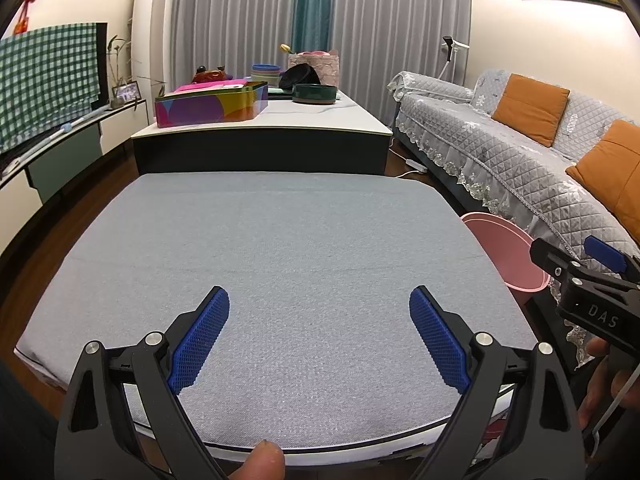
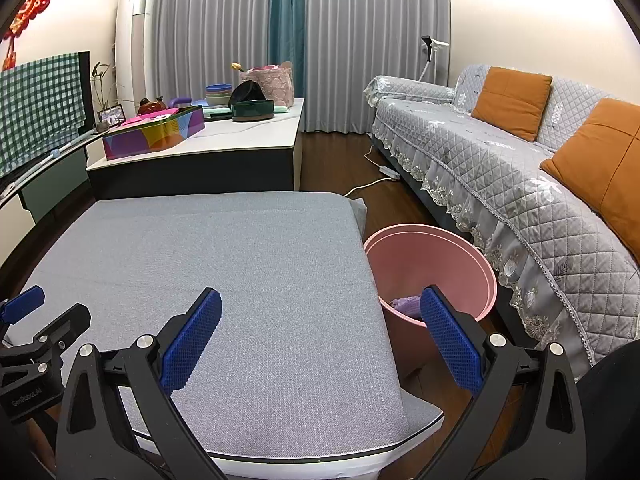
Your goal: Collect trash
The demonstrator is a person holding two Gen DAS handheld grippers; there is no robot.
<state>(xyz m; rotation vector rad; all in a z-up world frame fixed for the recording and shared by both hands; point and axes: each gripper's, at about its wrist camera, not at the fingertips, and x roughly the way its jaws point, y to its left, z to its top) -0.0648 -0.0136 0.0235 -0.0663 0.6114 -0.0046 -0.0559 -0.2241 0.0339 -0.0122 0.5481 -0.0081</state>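
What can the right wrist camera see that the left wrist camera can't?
Only the right wrist view looks down into the pink bin and shows purple trash at its bottom. Only the left wrist view shows a thumb at the table's near edge. Both show the grey table mat, the sofa with orange cushions, the colourful box, and both hand-held grippers, left and right, open and holding nothing.

Living room interior. Grey curtains (image 1: 248, 12) with a teal centre panel span the back wall; a quilted grey sofa (image 2: 500, 184) bearing orange cushions (image 2: 512, 94) occupies the right; a white-topped low table (image 1: 304, 120) sits at centre; dark wood floor (image 2: 400, 208) lies below.
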